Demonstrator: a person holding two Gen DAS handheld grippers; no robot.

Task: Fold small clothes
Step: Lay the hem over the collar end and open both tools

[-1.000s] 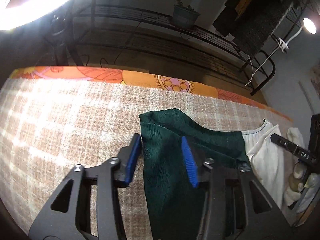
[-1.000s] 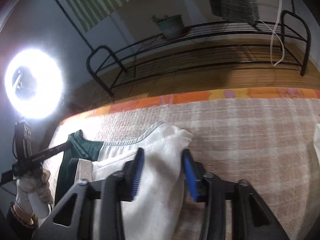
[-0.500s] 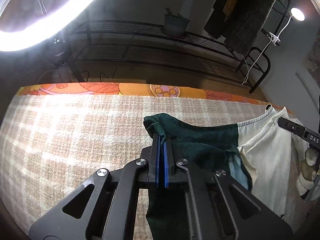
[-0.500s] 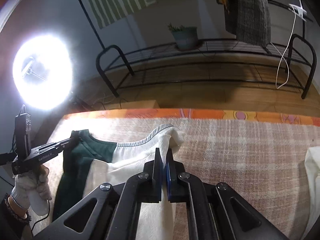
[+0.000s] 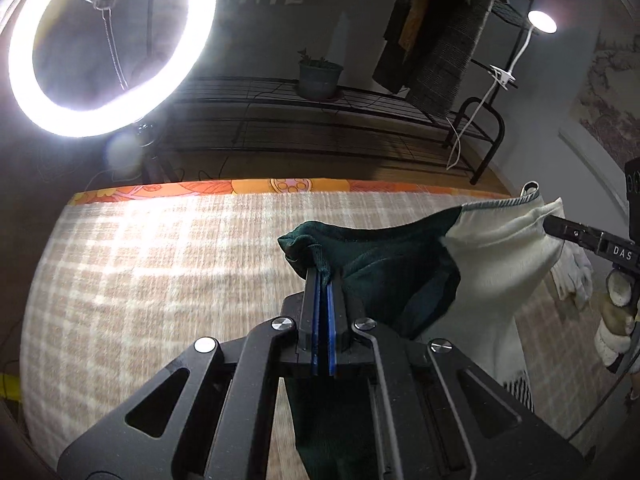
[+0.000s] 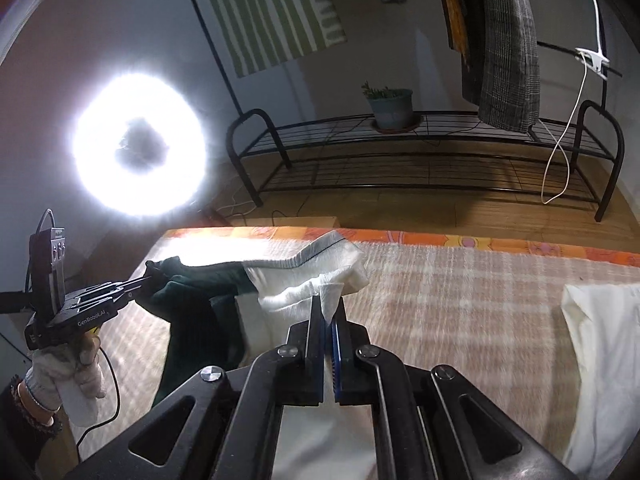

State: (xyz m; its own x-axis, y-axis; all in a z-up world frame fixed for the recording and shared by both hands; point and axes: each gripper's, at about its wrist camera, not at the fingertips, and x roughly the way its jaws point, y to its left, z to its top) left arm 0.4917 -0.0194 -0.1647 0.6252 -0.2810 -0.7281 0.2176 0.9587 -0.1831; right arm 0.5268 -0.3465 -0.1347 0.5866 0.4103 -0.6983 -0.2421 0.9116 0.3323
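Wide checked blanket (image 5: 160,280) over the table, orange flowered border (image 6: 500,242) along the far edge; floor and a black wire rack (image 6: 420,152) beyond that edge. Broad bare stretch of blanket left of the garment in the left view; in the right view, bare cloth between the garment and a white cloth (image 6: 600,360) at the right edge.

One garment (image 5: 492,248), half dark green, half cream, lifted off the blanket and stretched between both tools, lower part hanging down. Top hem taut, sagging slightly between the two holds.

Two tools. Left hand-held gripper (image 5: 323,280): jaws clamped tight on the bunched green corner, blue pads pressed together with fabric pinched between. Right hand-held gripper (image 6: 327,312): jaws likewise closed tight on the cream corner, fold of cloth standing up between the pads. Both just closed onto the fabric.

Two gloved hands: left hand (image 6: 72,376) under its tool, right hand (image 5: 616,328) at the frame edge.

One ring light (image 5: 108,44), one potted plant (image 6: 390,106) on the rack.
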